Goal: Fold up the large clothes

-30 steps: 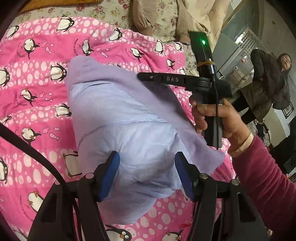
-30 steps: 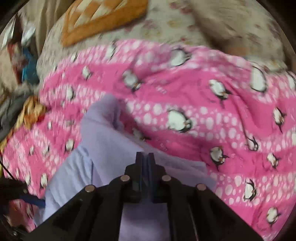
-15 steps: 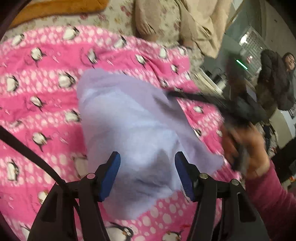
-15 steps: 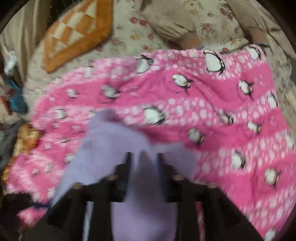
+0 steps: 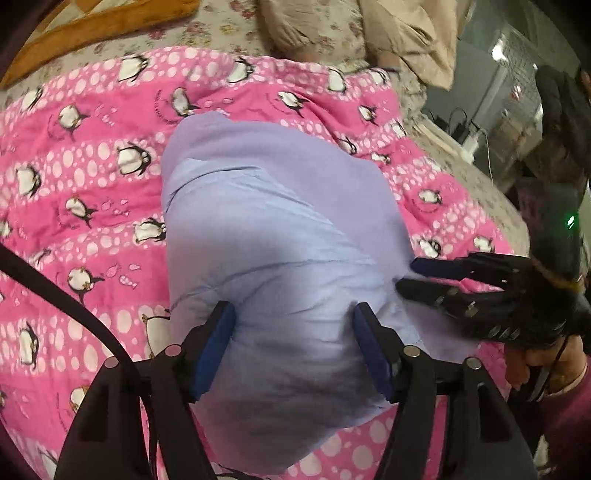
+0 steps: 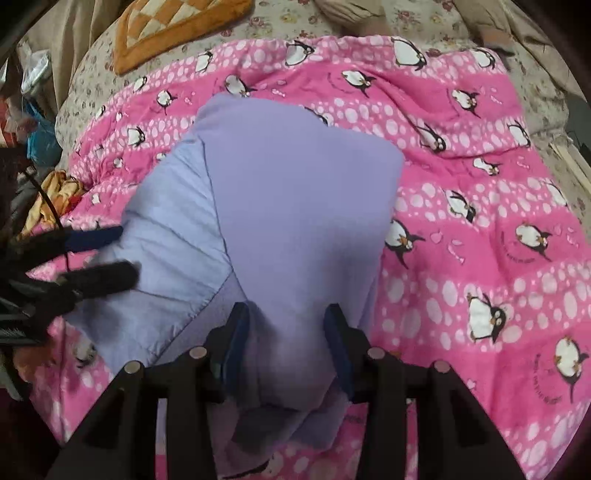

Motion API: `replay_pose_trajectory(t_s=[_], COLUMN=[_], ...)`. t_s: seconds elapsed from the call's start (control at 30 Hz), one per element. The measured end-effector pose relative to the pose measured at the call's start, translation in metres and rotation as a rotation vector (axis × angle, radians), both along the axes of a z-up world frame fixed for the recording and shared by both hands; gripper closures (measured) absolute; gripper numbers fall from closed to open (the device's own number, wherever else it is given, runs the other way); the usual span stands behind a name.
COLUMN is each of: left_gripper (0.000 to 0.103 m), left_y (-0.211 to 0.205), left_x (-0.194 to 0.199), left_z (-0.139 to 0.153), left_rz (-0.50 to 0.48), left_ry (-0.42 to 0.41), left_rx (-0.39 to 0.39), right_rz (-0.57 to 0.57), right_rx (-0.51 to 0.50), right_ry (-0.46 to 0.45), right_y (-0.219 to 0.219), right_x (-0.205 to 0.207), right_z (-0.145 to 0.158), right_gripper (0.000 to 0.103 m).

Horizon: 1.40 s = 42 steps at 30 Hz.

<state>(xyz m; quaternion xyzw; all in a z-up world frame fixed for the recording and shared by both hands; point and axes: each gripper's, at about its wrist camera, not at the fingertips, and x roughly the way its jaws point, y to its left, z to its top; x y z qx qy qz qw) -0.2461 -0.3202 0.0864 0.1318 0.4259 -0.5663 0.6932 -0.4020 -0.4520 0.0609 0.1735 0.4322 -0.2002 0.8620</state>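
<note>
A folded lilac garment lies on the pink penguin blanket; it also shows in the right wrist view, where the blanket lies to its right. My left gripper is open and hovers over the garment's near end, holding nothing. My right gripper is open, its fingers either side of the garment's near edge. The right gripper also shows at the garment's right edge in the left wrist view. The left gripper shows at its left edge in the right wrist view.
The blanket lies on a floral bedspread. An orange quilted cushion sits at the back left. Beige clothing lies at the back. Cluttered items are off the bed's left; a person stands at the far right.
My right gripper was shut on the garment's flap and held it up; it has lowered, opened and let the flap fall flat. My left gripper stayed open over the garment.
</note>
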Motion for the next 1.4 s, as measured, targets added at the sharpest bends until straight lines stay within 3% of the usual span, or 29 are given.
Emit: replay_pose_trajectory(t_s=[0.13,0.23,0.3,0.4,0.47,0.53,0.63,0.77,0.87,0.93,1.03,1.13,1.2,1.3,1.33,1.4], left_gripper=[0.067,0.067,0.067,0.067,0.067,0.065,0.064,0.064,0.064,0.063,0.063,0.059,0.057,0.057,0.053,0.045], left_y=[0.001,-0.002,-0.003,-0.005,-0.006,-0.007,-0.006,-0.006,-0.007,-0.007,0.009,0.026,0.03,0.03,0.027,0.021], left_x=[0.009,0.004,0.001,-0.004,-0.005,-0.004,-0.003,-0.004,-0.005,-0.002,0.019,0.05,0.065,0.076,0.077,0.076], left_z=[-0.001,-0.001,0.0,0.0,0.0,0.0,-0.001,-0.001,-0.001,-0.001,0.005,0.003,-0.003,-0.018,-0.026,-0.036], left_rz=[0.03,0.026,0.022,0.021,0.026,0.031,0.033,0.033,0.028,0.035,0.035,0.069,0.112,0.103,0.089,0.089], left_ry=[0.057,0.025,0.003,-0.036,-0.044,-0.038,-0.033,-0.037,-0.031,-0.019,0.125,0.315,0.347,0.428,0.465,0.448], left_rx=[-0.014,0.0,0.004,0.008,0.019,0.026,0.024,0.024,0.029,0.038,-0.023,-0.088,-0.087,-0.114,-0.119,-0.113], right_rz=[-0.093,-0.127,-0.147,-0.224,-0.239,-0.256,-0.24,-0.134,-0.057,-0.059,-0.108,-0.11,-0.141,-0.147,-0.137,-0.098], right_rx=[0.004,0.009,0.018,0.002,0.105,0.166,0.104,0.131,0.115,0.093,0.218,0.155,0.15,0.296,0.33,0.393], right_ry=[-0.127,-0.153,-0.118,0.008,-0.034,-0.071,-0.073,-0.148,-0.073,-0.009,-0.062,-0.158,-0.205,-0.205,-0.2,-0.229], right_y=[-0.018,-0.034,-0.047,-0.07,-0.085,-0.092,-0.074,-0.04,-0.021,-0.018,-0.03,-0.034,-0.043,-0.069,-0.072,-0.075], right_x=[0.002,0.023,0.04,0.06,0.057,0.049,0.033,0.01,0.01,0.018,0.01,-0.001,-0.005,0.008,0.014,0.023], right_z=[0.032,0.037,0.026,-0.014,-0.032,-0.03,-0.004,0.016,-0.005,-0.034,-0.037,-0.013,-0.01,-0.028,-0.035,-0.046], right_gripper=[0.05,0.048,0.049,0.044,0.041,0.041,0.041,0.039,0.03,0.015,0.016,0.016,0.015,0.014,0.014,0.014])
